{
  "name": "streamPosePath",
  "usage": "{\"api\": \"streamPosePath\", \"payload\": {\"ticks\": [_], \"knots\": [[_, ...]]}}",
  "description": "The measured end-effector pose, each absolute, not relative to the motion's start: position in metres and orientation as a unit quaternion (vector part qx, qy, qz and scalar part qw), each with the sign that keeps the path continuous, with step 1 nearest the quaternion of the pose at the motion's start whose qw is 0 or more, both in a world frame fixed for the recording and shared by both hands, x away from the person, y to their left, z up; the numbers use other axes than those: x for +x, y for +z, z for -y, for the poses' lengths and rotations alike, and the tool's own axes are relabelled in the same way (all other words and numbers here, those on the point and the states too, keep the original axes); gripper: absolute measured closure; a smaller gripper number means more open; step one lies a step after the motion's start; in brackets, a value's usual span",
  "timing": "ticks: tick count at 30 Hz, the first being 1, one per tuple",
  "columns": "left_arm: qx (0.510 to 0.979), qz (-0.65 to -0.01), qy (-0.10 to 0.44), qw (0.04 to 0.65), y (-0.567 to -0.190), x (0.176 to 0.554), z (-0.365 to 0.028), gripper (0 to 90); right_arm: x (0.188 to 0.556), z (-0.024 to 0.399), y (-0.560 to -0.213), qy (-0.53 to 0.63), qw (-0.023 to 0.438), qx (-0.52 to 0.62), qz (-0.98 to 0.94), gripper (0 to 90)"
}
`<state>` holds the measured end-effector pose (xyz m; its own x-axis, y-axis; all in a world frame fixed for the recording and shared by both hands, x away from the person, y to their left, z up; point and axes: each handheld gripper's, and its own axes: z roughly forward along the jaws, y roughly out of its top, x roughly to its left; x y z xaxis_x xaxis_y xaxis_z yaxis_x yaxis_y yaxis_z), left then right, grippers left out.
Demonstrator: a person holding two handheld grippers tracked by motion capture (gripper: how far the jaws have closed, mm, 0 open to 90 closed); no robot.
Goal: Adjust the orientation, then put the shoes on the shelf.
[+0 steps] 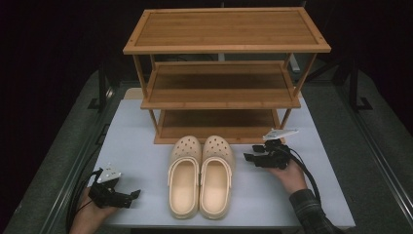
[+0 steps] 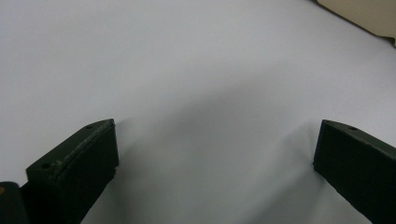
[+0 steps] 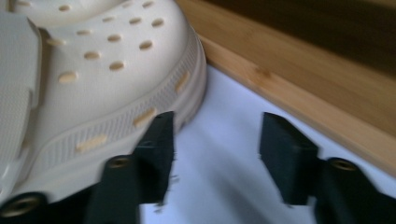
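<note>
Two cream clogs [image 1: 200,176] lie toes toward the bamboo shoe rack [image 1: 221,78], just left of the nearer, empty, parted right gripper [image 1: 249,159]; the left gripper [image 1: 137,193], wide open, holds nothing.

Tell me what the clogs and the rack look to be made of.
Clogs: seemingly moulded foam or rubbery plastic, matte cream, one-piece with punched vent holes and ribbed sides. Rack: probably bamboo or light wood, smooth warm-brown finish, with visible grain and slatted shelves. Neither can be confirmed by look alone.
</note>
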<state>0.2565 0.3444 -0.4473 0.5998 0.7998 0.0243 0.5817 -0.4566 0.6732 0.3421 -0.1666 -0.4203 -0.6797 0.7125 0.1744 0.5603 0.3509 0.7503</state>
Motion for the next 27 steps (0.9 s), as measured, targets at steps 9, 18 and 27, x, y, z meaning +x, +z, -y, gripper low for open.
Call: {"api": "streamPosePath", "payload": {"ticks": [9, 18, 27], "knots": [[0.837, -0.401, 0.165, 0.334, -0.437, 0.256, -0.333, 0.0, 0.309, 0.184, -0.412, 0.413, 0.114, 0.397, -0.811, 38.5], [0.835, -0.390, 0.148, 0.360, -0.419, 0.255, -0.317, 0.0, 0.288, 0.187, -0.404, 0.429, 0.115, 0.398, -0.803, 35.9], [0.834, -0.360, 0.134, 0.396, -0.393, 0.255, -0.292, 6.4, 0.279, 0.169, -0.391, 0.454, 0.101, 0.379, -0.800, 36.9]]}}
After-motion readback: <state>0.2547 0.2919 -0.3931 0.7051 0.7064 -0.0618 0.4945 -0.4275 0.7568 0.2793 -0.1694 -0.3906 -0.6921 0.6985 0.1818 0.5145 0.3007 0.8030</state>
